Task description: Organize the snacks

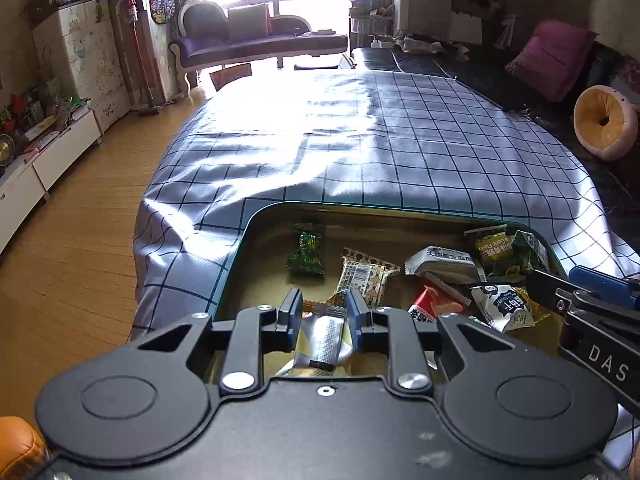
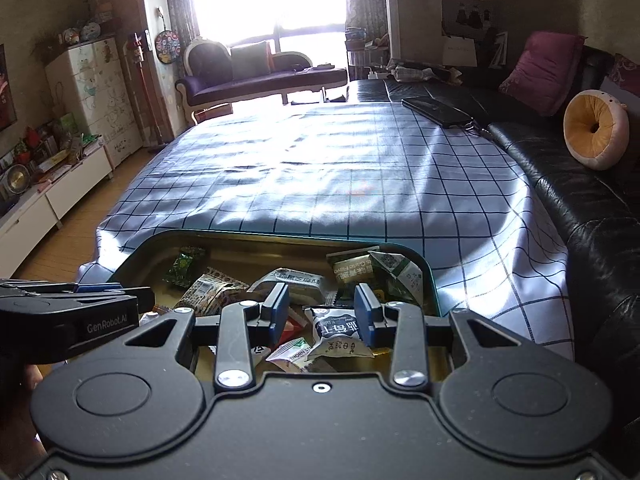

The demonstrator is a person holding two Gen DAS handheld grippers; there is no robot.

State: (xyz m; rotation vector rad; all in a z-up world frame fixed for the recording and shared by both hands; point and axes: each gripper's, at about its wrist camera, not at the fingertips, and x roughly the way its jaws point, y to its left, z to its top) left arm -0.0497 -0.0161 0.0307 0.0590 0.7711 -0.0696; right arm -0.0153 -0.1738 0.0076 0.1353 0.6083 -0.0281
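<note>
The left fingers (image 1: 323, 312) are closed on a silver packet (image 1: 326, 338) over the near left of the tin (image 1: 256, 220); the right fingers (image 2: 322, 312) are spread around a white packet (image 2: 336, 334). The silver packet could slip, the foil being slick and pinched at one end only.

The tin (image 1: 256, 216) near edge is hidden behind the left gripper (image 1: 323, 312); print on the snack packets (image 2: 336, 328) is too small to read.

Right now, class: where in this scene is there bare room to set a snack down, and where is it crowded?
Free: the checked tablecloth beyond the tin's far rim, and the tin floor around the green sweet at its left. Crowded: the tin's right half, where packets pile by the white packet.
</note>
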